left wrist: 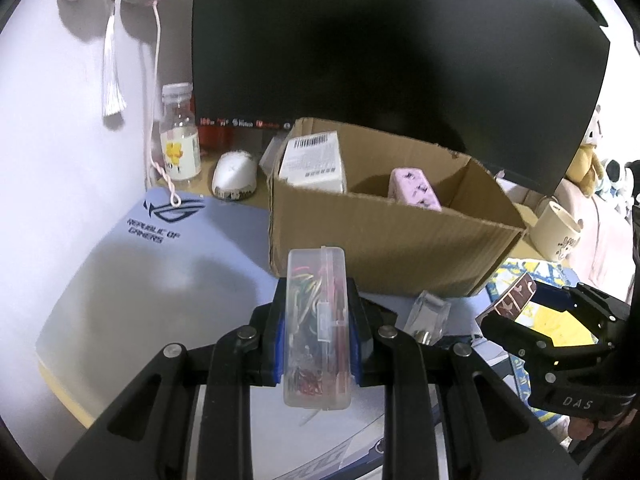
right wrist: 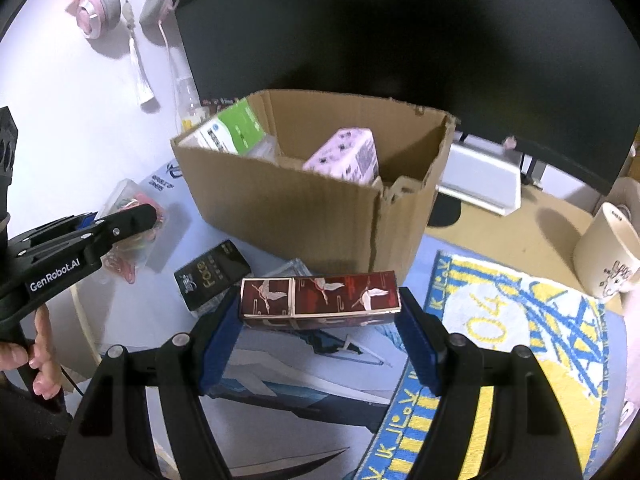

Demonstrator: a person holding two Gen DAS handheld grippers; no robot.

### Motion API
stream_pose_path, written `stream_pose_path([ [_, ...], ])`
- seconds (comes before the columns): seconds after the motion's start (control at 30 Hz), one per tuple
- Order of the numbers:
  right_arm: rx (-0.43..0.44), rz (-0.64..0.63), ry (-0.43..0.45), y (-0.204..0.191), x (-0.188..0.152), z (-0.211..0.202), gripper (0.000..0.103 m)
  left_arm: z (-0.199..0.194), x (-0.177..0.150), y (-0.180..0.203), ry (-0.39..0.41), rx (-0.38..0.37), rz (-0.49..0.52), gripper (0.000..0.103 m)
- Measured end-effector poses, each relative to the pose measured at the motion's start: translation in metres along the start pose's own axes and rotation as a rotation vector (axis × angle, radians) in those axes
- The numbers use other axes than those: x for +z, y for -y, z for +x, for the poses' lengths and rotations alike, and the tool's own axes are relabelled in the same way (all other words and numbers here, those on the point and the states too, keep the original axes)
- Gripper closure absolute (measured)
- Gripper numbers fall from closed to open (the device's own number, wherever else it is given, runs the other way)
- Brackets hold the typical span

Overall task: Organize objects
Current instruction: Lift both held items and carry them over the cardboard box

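Note:
My left gripper [left wrist: 316,300] is shut on a clear plastic case [left wrist: 316,344] of coloured clips, gripped by its narrow sides and held above the mouse mat. Pressed end to end between the pads of my right gripper [right wrist: 320,300] is a dark red box with white cranes [right wrist: 320,294], held just in front of the open cardboard box [right wrist: 304,208]. Inside the cardboard box [left wrist: 392,236] lie a white packet [left wrist: 312,160] and a pink box [left wrist: 416,188]. On the mat near the carton remain a black box [right wrist: 212,276] and a small clear item [left wrist: 426,316].
A dark monitor [left wrist: 380,40] looms right behind the carton. A bottle [left wrist: 180,136] and white mouse [left wrist: 234,176] stand to its left, a cream mug [right wrist: 608,256] and yellow-blue towel [right wrist: 500,340] to its right. Pink headphones [right wrist: 116,4] hang on the wall.

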State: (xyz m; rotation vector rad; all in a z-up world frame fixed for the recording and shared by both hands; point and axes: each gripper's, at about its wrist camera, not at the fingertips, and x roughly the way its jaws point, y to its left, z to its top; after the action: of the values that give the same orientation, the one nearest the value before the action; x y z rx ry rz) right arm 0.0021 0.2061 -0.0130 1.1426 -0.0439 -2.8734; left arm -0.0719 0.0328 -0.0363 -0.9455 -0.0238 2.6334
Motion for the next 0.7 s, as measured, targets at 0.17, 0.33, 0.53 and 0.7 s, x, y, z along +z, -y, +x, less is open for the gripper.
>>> stream_pose_path([
  [0.17, -0.016, -0.003, 0.037, -0.002, 0.006, -0.012, 0.024, -0.007, 0.008, 0.003, 0.026, 0.001, 0.002, 0.080],
  [0.33, -0.027, 0.002, 0.065, -0.001, 0.013, -0.021, 0.024, -0.013, 0.020, 0.003, 0.046, 0.005, -0.004, 0.080],
  [0.53, -0.024, 0.011, 0.086, -0.003, 0.026, -0.028, 0.024, -0.021, 0.037, 0.000, 0.066, -0.029, -0.021, 0.080],
  [0.7, -0.023, 0.013, 0.107, -0.008, 0.044, -0.031, 0.024, -0.026, 0.053, 0.003, 0.091, -0.023, -0.005, 0.080],
])
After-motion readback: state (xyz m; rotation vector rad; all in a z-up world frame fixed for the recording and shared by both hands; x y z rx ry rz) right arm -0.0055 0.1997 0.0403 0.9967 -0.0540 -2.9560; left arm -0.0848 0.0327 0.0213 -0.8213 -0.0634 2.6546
